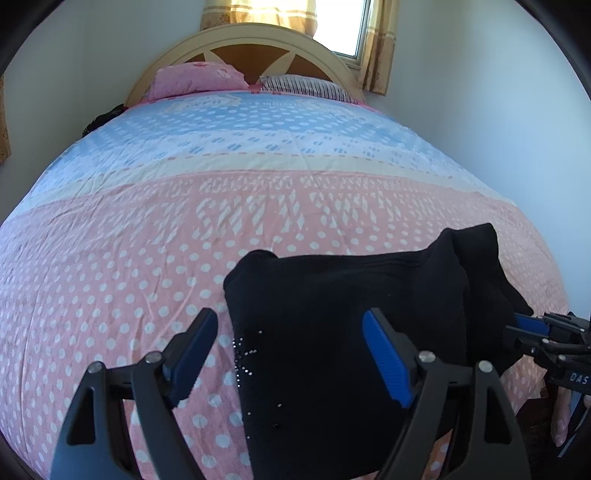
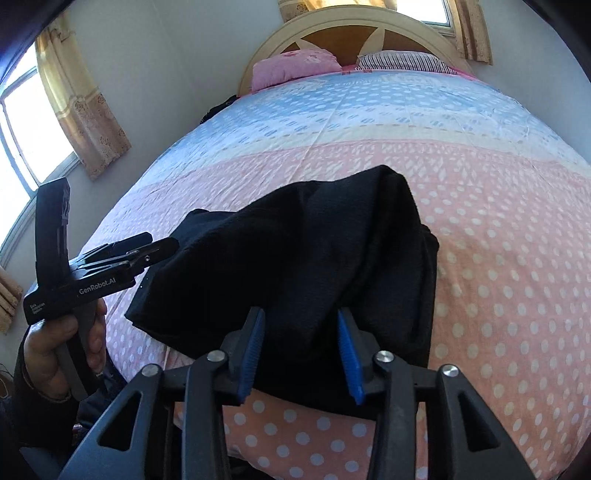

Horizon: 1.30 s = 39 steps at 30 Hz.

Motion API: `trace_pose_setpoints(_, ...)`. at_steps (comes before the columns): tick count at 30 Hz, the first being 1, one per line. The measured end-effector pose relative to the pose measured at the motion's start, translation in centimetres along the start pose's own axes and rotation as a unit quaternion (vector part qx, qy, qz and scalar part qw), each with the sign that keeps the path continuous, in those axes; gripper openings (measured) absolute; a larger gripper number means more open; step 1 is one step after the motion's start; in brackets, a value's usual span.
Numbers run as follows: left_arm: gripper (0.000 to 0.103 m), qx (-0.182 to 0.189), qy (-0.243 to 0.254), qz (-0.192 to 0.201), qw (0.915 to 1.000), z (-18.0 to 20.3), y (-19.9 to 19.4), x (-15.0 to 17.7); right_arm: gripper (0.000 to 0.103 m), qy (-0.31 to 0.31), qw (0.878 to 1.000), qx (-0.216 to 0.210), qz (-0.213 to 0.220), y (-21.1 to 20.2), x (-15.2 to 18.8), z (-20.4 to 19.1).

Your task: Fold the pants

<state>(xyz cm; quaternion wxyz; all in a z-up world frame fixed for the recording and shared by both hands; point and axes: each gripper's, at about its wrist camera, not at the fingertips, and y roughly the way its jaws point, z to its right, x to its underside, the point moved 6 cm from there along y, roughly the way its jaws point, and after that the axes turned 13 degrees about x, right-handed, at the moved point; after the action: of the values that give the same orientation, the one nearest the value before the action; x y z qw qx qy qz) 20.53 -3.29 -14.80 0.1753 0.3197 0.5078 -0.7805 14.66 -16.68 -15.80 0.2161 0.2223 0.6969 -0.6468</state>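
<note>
Up close in the left wrist view, the left tongs (image 1: 290, 354) point forward over the bed, toward the headboard (image 1: 243, 51), their two blue ribbed pads spread wide and gripping nothing. The black pants (image 1: 351, 306) lie in a soft, bunched heap on the pink polka-dot bedspread (image 1: 129, 258) at the end farthest from the headboard. One edge of the heap runs between the spread pads; the right pad sits over the black cloth and the left pad over the bedspread. A sprinkle of tiny shiny studs shows on the cloth near that edge. At the right side of the heap the right tongs (image 1: 524, 323) come in sideways, their blue tip against the cloth.

Next, in the right wrist view, the right tongs (image 2: 301, 332) point toward the headboard (image 2: 369, 26) with a moderate gap between the pads, and a thick fold of the pants (image 2: 314, 251) lies in that gap; whether the pads actually pinch it I cannot tell. The fabric looks matte and fleecy, humped up with a raised peak on its headboard side. Left of the heap, a bare hand (image 2: 59, 343) grips the handle of the left tongs (image 2: 162, 249), whose black tip lies just beside the cloth's edge.
</note>
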Motion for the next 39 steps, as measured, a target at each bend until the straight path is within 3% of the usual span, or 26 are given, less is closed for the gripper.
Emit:
trace_pose_setpoints(1, 0.084, 0.000, 0.002, 0.002, 1.0000, 0.1, -0.1, -0.1, 0.008, -0.003, 1.000, 0.003, -0.003, 0.3, 0.0, 0.1)
trace_pose_setpoints(4, 0.084, -0.002, 0.006, 0.010, 0.9999, 0.1, -0.5, -0.4, 0.008, -0.004, 1.000, 0.006, 0.007, -0.6, -0.5, 0.5)
trace_pose_setpoints(8, 0.092, -0.018, 0.005, 0.010, 0.9998, -0.7, -0.2, -0.2, 0.008, 0.010, 0.999, 0.036, 0.015, -2.1, -0.9, 2.9)
trace_pose_setpoints(13, 0.092, -0.030, -0.004, -0.010, 0.9995, -2.0, 1.3, 0.8, 0.010, 0.030, 0.998, 0.043, -0.032, -0.4, 0.8, 5.7)
trace_pose_setpoints(15, 0.092, -0.029, -0.007, -0.011, 0.9995, -2.1, 1.5, 1.0, 0.018, 0.052, 0.998, 0.032, -0.022, -0.7, 0.7, 6.1)
trace_pose_setpoints(17, 0.092, -0.028, -0.004, -0.008, 0.9996, -2.0, 1.3, 0.8, 0.055, 0.045, 0.997, 0.063, -0.001, -1.2, 0.2, 6.3)
trace_pose_setpoints(18, 0.092, -0.029, -0.002, -0.007, 0.9995, -1.9, 1.3, 0.7, 0.060, 0.042, 0.996, 0.082, 0.012, -1.6, 0.0, 6.6)
trace_pose_setpoints(20, 0.092, -0.027, -0.005, -0.005, 0.9996, -1.8, 1.2, 0.7, 0.061, 0.056, 0.995, 0.077, 0.032, -1.8, -0.3, 7.1)
trace_pose_setpoints(23, 0.092, -0.024, -0.005, -0.006, 0.9997, -1.6, 1.2, 0.8, 0.061, 0.081, 0.995, 0.047, 0.019, -0.9, -0.4, 7.6)
trace_pose_setpoints(24, 0.092, -0.024, -0.004, -0.006, 0.9997, -1.6, 1.2, 0.8, 0.060, 0.079, 0.996, 0.042, 0.014, -0.5, -0.3, 7.6)
trace_pose_setpoints(26, 0.092, -0.023, -0.007, -0.004, 0.9997, -1.7, 1.1, 0.8, 0.033, 0.082, 0.996, 0.015, -0.011, 0.6, -0.1, 7.3)
trace_pose_setpoints(27, 0.092, -0.023, -0.008, -0.004, 0.9997, -1.7, 1.1, 0.8, 0.030, 0.088, 0.996, 0.003, -0.017, 0.7, 0.0, 7.3)
trace_pose_setpoints(28, 0.092, -0.024, -0.009, -0.003, 0.9997, -1.8, 1.1, 0.7, 0.018, 0.090, 0.996, 0.004, -0.014, 0.4, 0.1, 7.2)
trace_pose_setpoints(33, 0.092, -0.020, -0.018, -0.004, 0.9996, -2.2, 1.1, 0.9, 0.015, 0.094, 0.995, -0.024, -0.007, -2.1, 0.4, 6.3)
trace_pose_setpoints(39, 0.094, -0.020, -0.019, -0.003, 0.9996, -2.4, 1.2, 0.9, 0.014, 0.139, 0.988, -0.039, -0.054, -0.6, 2.5, 7.5)
